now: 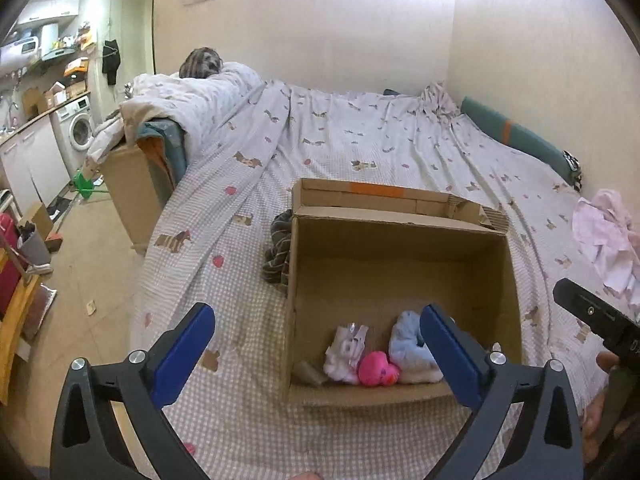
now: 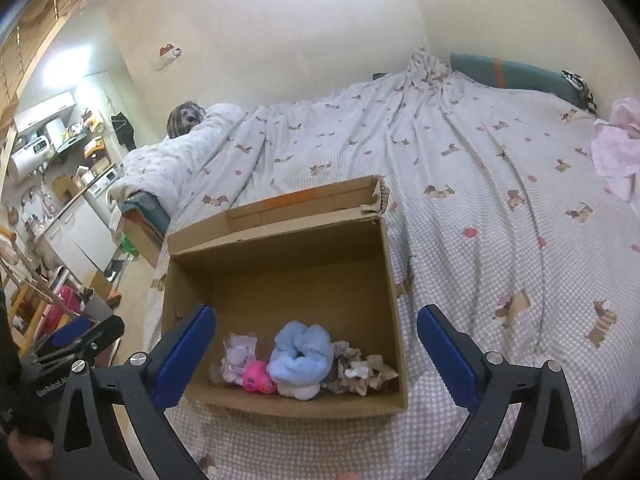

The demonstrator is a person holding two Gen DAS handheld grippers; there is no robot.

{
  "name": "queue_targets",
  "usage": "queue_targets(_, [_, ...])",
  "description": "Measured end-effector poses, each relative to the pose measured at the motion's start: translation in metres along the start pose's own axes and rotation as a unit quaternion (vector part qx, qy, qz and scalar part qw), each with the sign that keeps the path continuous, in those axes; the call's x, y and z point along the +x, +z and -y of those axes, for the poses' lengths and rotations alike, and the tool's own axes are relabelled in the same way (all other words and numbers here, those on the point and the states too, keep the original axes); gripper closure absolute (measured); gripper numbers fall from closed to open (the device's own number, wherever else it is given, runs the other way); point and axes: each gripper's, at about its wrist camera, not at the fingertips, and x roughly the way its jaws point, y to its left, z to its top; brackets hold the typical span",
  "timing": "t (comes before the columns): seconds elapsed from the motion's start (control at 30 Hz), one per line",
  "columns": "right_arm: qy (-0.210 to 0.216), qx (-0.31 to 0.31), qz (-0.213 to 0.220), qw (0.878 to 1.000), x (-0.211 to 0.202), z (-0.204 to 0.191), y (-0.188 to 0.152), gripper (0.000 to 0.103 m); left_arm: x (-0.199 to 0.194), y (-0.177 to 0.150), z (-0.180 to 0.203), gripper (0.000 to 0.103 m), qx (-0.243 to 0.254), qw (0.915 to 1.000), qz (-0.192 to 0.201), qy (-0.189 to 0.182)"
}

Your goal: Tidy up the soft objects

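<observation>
Both the left claw (image 1: 316, 322) and right claw (image 2: 316, 322) hover released and empty above a cardboard box (image 2: 280, 248) of rolled socks (image 2: 300, 354) on the bed (image 2: 480, 168).

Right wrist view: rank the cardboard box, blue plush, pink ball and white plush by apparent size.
1. cardboard box
2. blue plush
3. white plush and pink ball look alike, both partly hidden; unranked.

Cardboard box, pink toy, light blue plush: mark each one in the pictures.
cardboard box (image 2: 280, 256): right wrist view, on the bare inner back wall.
pink toy (image 1: 374, 367): left wrist view, on its rounded top.
light blue plush (image 2: 300, 350): right wrist view, on its fluffy middle.
</observation>
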Motion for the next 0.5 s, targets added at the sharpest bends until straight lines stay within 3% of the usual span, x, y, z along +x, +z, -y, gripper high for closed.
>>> queue_targets(0.33, [-0.012, -0.031, 0.004, 0.999, -0.029, -0.019, -0.034, 0.0, -0.036, -0.032, -0.004, 0.001, -0.005, 0.9996, -0.015, -0.022])
queue_targets(0.5, [-0.017, -0.04, -0.002, 0.999, -0.038, -0.023, -0.049, 0.0, -0.045, -0.046, 0.001, 0.001, 0.007, 0.9998, -0.016, -0.003])
